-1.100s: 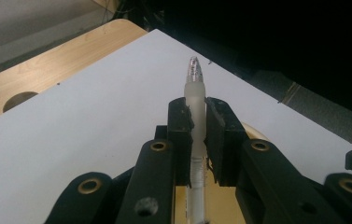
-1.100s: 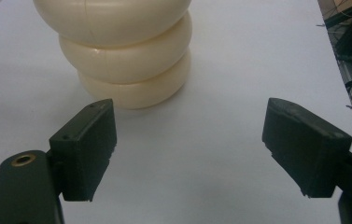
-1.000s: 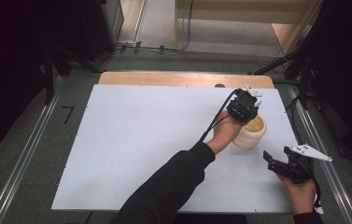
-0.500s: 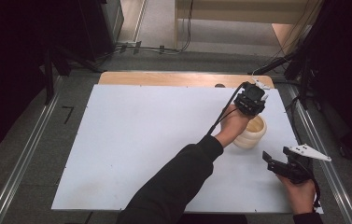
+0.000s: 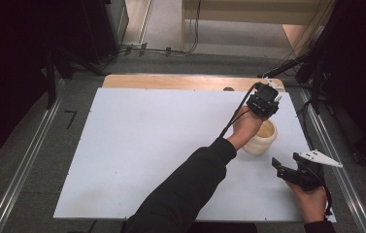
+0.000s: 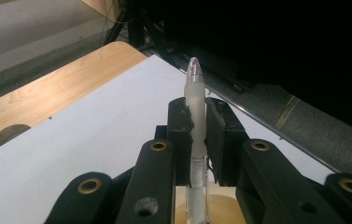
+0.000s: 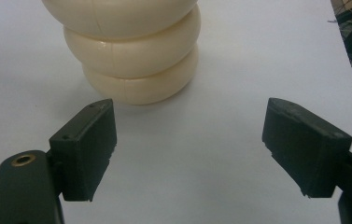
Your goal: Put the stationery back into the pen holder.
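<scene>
pen [image 6: 196, 112] clamped between left gripper [image 6: 196, 122] fingers [image 6: 180, 135], above cup [image 5: 263, 137]

cream ribbed pot [image 7: 131, 51], frosty clear pen [image 6: 195, 121] at 12 o'clock between black jaws, white table sheet [image 5: 137, 145], light wood edge [image 5: 171, 81]

Light falls evenly from above on the white rectangular table [image 5: 137, 145], which reads bright but without harsh glare, while the surroundings sink into near black. Shadows are soft. In the right gripper view the cream ribbed round pot [image 7: 131, 56] throws a faint shadow and carries dull highlights. In the left gripper view the near black jaws are blurred, the picture grainy.
</scene>
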The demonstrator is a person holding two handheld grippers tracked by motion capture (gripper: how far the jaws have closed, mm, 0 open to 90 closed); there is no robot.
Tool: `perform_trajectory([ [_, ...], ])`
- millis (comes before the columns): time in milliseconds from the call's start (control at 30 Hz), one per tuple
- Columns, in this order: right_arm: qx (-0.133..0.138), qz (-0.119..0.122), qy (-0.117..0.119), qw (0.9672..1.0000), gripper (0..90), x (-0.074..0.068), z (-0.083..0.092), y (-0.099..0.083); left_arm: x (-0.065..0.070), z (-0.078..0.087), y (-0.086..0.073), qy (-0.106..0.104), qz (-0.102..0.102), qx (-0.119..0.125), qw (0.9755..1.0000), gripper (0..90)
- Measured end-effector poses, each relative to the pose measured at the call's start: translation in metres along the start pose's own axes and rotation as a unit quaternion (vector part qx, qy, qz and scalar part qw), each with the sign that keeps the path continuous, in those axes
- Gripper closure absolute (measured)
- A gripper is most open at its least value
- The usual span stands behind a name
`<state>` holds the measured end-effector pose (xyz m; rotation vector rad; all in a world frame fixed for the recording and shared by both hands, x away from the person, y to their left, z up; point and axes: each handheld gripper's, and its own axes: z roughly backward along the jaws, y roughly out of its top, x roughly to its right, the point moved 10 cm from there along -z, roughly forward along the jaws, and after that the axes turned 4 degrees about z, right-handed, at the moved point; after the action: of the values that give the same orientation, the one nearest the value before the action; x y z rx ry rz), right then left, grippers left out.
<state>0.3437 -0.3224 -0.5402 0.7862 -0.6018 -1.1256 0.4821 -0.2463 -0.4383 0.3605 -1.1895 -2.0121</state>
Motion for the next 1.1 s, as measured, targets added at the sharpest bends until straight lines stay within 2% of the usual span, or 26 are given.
perform_trajectory([
  [633, -0.001, 0.000, 0.003, 1.0000, 16.3, 0.000, 0.000, 0.000, -0.001, -0.008, 0.004, 0.001, 0.006, 0.003, 1.0000, 81.2],
  [1100, -0.008, 0.001, 0.004, 1.0000, 16.3, -0.001, -0.002, -0.002, 0.004, -0.008, -0.006, -0.005, -0.001, -0.009, 0.9999, 80.0],
])
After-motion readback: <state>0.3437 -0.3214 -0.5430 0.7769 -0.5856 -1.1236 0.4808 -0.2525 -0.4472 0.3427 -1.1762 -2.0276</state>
